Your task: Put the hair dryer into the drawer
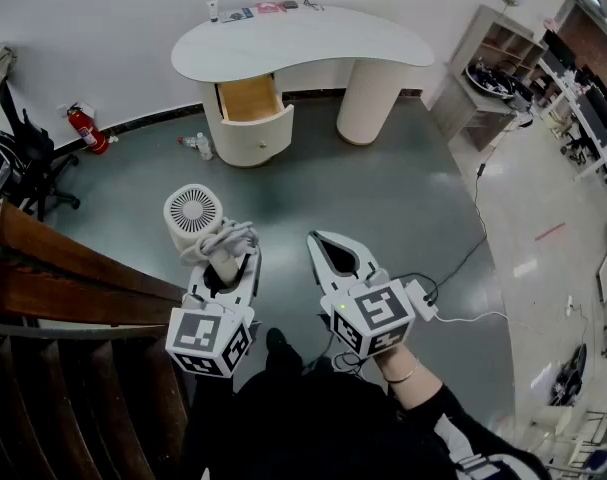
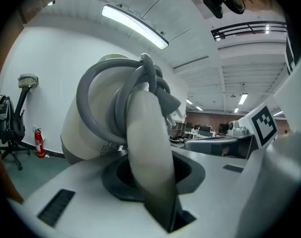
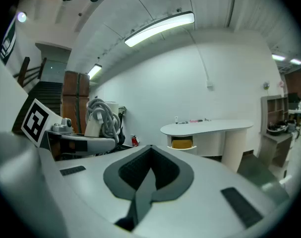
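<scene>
The left gripper (image 1: 224, 265) and right gripper (image 1: 323, 241) are white with dark grey linings. Each bears a cube (image 1: 209, 340) of black-and-white square markers. A white cable (image 1: 463, 317) leaves the right one. The sleeve (image 1: 453, 436) is black with white stripes, and there is a thin bracelet (image 1: 404, 376).

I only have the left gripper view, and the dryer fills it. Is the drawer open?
Observer: Yes. The head view shows the drawer pulled out of the desk, across the floor from you.
Operator: Anything near it?
Observer: A bottle is on the floor just left of the drawer.
Operator: Is the right gripper free?
Observer: Yes. In its own view, the right gripper has its jaws together on nothing.
</scene>
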The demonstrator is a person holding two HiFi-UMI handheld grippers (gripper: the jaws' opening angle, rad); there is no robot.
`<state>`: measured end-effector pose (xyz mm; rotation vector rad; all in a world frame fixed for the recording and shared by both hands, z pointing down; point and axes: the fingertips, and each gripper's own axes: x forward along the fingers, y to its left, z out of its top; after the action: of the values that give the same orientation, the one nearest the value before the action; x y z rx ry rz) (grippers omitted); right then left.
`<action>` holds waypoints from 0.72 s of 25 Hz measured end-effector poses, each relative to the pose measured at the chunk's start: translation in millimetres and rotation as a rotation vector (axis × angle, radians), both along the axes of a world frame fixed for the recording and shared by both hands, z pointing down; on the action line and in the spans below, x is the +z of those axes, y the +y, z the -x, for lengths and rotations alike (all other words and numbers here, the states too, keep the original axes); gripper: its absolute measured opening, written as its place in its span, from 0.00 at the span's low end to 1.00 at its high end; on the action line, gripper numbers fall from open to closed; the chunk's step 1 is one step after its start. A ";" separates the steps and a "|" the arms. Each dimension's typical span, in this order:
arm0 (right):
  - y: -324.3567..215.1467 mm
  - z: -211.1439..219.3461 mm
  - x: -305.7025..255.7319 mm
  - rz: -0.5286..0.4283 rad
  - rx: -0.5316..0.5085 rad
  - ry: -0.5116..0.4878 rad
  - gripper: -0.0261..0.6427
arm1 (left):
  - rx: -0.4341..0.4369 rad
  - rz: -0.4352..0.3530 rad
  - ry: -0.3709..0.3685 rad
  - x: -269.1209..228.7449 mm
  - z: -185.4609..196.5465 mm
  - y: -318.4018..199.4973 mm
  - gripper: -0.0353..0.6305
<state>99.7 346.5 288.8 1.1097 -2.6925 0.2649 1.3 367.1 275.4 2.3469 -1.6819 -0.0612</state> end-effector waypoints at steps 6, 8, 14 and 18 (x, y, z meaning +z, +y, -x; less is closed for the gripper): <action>-8.7 13.8 7.6 0.002 -0.001 -0.003 0.04 | 0.012 0.004 0.010 7.1 12.8 -9.5 0.21; -12.4 13.2 9.6 0.001 0.019 -0.002 0.04 | 0.019 0.003 0.009 7.6 16.4 -11.6 0.21; -26.4 0.1 19.9 0.034 0.099 0.046 0.04 | 0.033 0.009 0.006 10.9 29.3 -12.4 0.21; -28.9 -2.1 24.0 0.046 0.120 0.071 0.04 | 0.030 0.015 0.006 14.1 39.0 -6.9 0.21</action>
<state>101.8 317.7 312.7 1.2449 -2.5492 0.3003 -37.7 360.2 289.5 2.3580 -1.6376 -0.0502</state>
